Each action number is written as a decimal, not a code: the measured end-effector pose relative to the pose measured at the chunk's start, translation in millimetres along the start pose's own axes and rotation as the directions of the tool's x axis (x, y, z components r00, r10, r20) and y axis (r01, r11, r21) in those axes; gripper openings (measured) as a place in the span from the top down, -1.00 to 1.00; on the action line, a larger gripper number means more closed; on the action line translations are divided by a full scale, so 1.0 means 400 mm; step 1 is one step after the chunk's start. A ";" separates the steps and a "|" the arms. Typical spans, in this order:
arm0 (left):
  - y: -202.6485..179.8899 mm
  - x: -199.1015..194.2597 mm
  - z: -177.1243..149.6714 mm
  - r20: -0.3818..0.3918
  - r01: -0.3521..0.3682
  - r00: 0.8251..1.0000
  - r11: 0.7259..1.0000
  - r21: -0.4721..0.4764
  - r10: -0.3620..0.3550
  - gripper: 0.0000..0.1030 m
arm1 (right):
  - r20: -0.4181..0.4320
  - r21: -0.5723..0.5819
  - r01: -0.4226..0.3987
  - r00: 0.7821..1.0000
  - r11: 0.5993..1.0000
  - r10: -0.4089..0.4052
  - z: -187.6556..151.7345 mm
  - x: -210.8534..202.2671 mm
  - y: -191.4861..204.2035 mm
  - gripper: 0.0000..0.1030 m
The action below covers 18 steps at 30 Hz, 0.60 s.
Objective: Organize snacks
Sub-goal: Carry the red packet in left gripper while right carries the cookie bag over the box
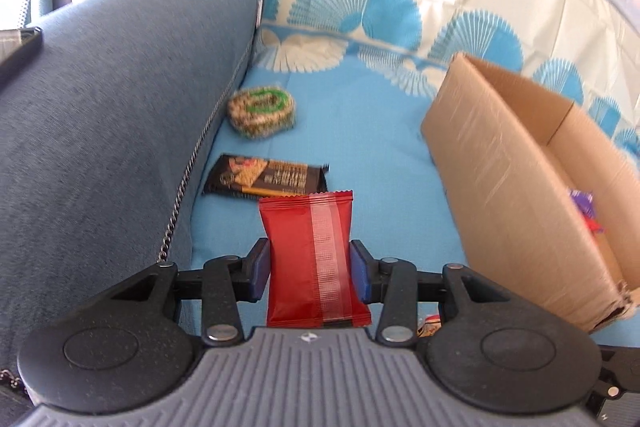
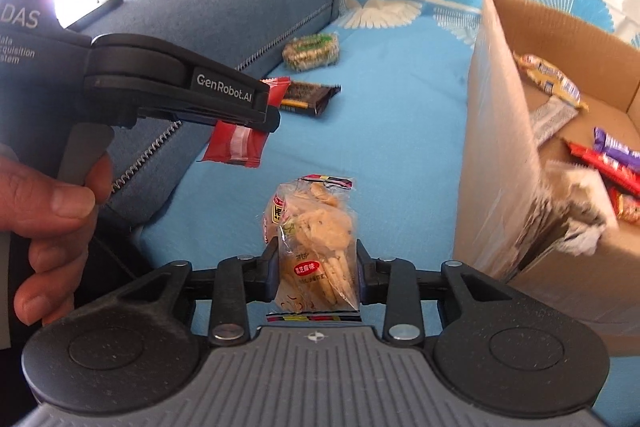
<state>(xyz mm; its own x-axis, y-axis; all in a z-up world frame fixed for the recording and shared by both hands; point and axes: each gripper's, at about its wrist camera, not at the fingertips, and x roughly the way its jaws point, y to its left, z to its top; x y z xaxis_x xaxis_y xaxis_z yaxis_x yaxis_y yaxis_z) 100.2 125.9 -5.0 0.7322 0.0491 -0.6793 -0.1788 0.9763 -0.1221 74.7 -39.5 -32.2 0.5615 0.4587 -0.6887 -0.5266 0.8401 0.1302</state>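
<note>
Two grippers are each gripping a snack while you are working over the blue sheet (image 1: 380, 155). Your left gripper (image 1: 311, 269) is pointing forward and down, its jaws clamped on the red packet (image 1: 312, 259), whose sides are pinching in between the pads while its top edge is standing up past the fingertips. Ahead of those jaws, the dark bar (image 1: 266, 175) is lying flat on the sheet, and beyond it the round rice cake (image 1: 262, 111) is sitting beside the sofa arm (image 1: 120, 107). Off to the right of the jaws the box (image 1: 520, 195) is standing open.

In the right wrist view, your left hand (image 2: 52, 223) is curling around the grip, thumb forward, holding that gripper tilted with the red packet (image 2: 234, 145) hanging clear of the sheet.

Your right gripper (image 2: 316, 267) is also angling down, its jaws closed on the clear cracker bag (image 2: 316, 243), which is standing upright between the pads. To the right of these jaws the box (image 2: 504, 155) is showing several wrapped bars (image 2: 612, 163) lying inside, with its near corner torn. Ahead and left of the jaws, the dark bar (image 2: 310, 97) and rice cake (image 2: 312, 51) are lying well apart from the bag.
</note>
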 end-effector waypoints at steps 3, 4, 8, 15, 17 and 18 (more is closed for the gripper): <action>0.011 -0.025 0.000 0.059 0.026 0.998 0.999 -0.026 -0.025 0.10 | 0.030 0.003 -0.005 1.000 1.000 0.005 0.005 -0.016 0.002 0.31; 0.016 -0.034 0.000 0.080 0.035 0.996 0.999 -0.037 -0.032 0.10 | 0.040 0.005 -0.008 0.999 1.000 0.007 0.006 -0.024 0.002 0.31; 0.027 -0.058 0.000 0.137 0.046 0.990 0.997 -0.069 -0.036 0.10 | 0.089 0.004 -0.007 0.996 1.000 0.007 0.013 -0.055 0.004 0.31; 0.031 -0.080 0.003 0.192 0.050 0.981 0.995 -0.092 -0.031 0.10 | 0.163 0.014 -0.024 0.986 1.000 0.021 0.028 -0.100 0.007 0.31; 0.037 -0.087 0.001 0.200 0.050 0.979 0.994 -0.100 -0.029 0.10 | 0.179 0.013 -0.028 0.984 1.000 0.025 0.030 -0.110 0.007 0.31; 0.038 -0.088 0.001 0.203 0.050 0.979 0.993 -0.104 -0.028 0.10 | 0.189 0.014 -0.031 0.982 0.999 0.028 0.031 -0.115 0.006 0.31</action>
<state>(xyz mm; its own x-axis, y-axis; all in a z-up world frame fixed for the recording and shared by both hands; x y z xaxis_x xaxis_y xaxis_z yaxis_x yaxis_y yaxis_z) 72.1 139.3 17.4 0.8550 0.0631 -0.5148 -0.2091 0.9503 -0.2309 55.5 -55.2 8.7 0.6569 0.5284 -0.5379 -0.5351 0.8293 0.1612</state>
